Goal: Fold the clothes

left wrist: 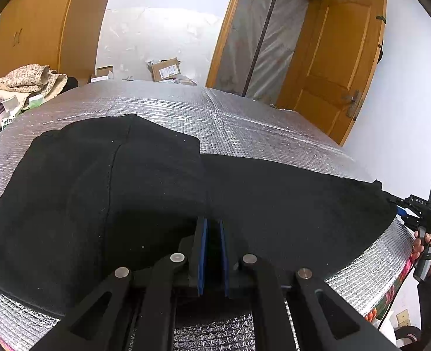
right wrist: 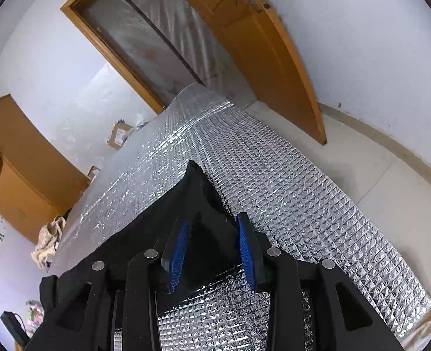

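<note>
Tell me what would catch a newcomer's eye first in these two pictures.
A large black garment lies spread over the shiny silver quilted cover, filling the middle of the left wrist view. The left tongs stand nearly closed on its near edge, while the right tongs stand apart over its corner. Behind, an orange wooden door stands open.

- Silver quilted foil mat (left wrist: 244, 122) covers the worktop.
- Heap of floral fabric (left wrist: 25, 82) lies at its far left corner.
- Cardboard box (left wrist: 165, 70) sits beyond its far edge.
- Wooden door (left wrist: 332, 67) stands open by its far right corner.
</note>
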`<state>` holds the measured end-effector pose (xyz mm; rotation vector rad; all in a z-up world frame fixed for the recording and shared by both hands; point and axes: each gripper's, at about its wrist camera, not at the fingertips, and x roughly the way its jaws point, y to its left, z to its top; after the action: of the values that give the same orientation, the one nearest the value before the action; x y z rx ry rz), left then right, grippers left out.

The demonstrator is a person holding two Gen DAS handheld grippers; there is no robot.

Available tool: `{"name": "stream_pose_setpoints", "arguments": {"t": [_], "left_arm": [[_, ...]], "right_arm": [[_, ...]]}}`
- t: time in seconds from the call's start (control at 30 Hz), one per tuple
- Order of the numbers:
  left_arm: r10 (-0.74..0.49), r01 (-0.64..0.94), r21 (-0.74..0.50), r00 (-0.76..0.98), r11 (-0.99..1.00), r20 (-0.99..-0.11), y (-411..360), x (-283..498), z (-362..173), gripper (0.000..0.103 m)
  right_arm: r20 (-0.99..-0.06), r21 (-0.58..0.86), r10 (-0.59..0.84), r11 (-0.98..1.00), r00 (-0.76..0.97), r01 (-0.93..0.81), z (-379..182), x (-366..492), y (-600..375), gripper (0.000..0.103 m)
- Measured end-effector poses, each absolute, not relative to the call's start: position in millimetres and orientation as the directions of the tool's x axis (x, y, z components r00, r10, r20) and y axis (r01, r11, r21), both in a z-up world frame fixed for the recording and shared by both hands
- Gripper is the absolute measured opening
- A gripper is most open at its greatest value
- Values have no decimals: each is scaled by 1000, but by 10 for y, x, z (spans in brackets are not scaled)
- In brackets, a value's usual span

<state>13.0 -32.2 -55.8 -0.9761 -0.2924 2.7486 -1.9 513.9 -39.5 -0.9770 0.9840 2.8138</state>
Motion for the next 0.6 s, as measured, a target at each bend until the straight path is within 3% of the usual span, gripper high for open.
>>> {"name": "stream_pose_setpoints", "arguments": {"t": [0.07,0.13,0.6], "left_arm": [[260,-130,-253,-758,-959,-597,-320,127,-560,9],[261,-130,-254,-757,-958,-599,-320,121,-555,9],[250,-130,-235,-751,-963,-611,-283,80,-534,9]], "right_arm": [[-560,569,-204,-800,-803,-193,-386,-23,5120,29],[-557,580,-219,-793,-801,-187,-379,-23,5104,11],[-426,613,-330,-790,-843,0,200,108,4732,7]]}}
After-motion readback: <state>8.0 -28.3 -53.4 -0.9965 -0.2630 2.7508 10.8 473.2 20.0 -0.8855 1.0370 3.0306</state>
